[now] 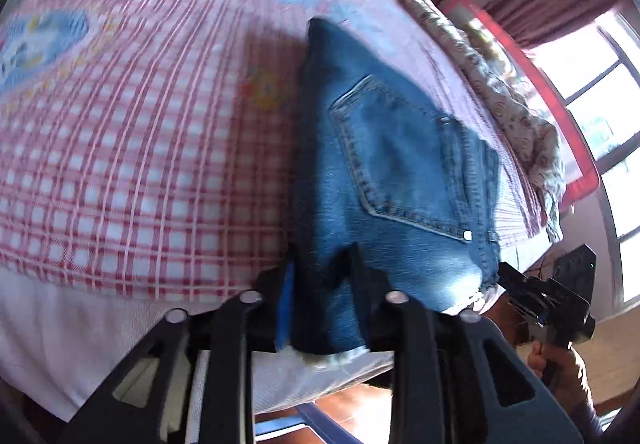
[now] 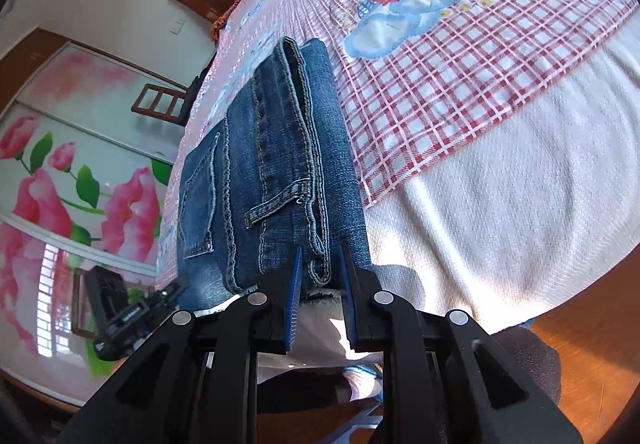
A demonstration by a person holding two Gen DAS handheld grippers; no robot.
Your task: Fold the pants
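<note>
The folded jeans [image 1: 384, 164] lie at the near edge of the checked bedspread [image 1: 120, 164]. The left gripper [image 1: 324, 276] is clamped on their near edge at six o'clock; the right gripper [image 2: 320, 276] pinches the hem [image 2: 320, 264], also at six o'clock.

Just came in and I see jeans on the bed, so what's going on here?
A person is folding a pair of jeans on a bed with a pink checked sheet, using a handheld gripper in each hand. The left gripper is clamped on denim at the near end, and the right gripper pinches the stacked seam edges there too. The jeans are already folded into a narrow strip running away across the bed.
</note>
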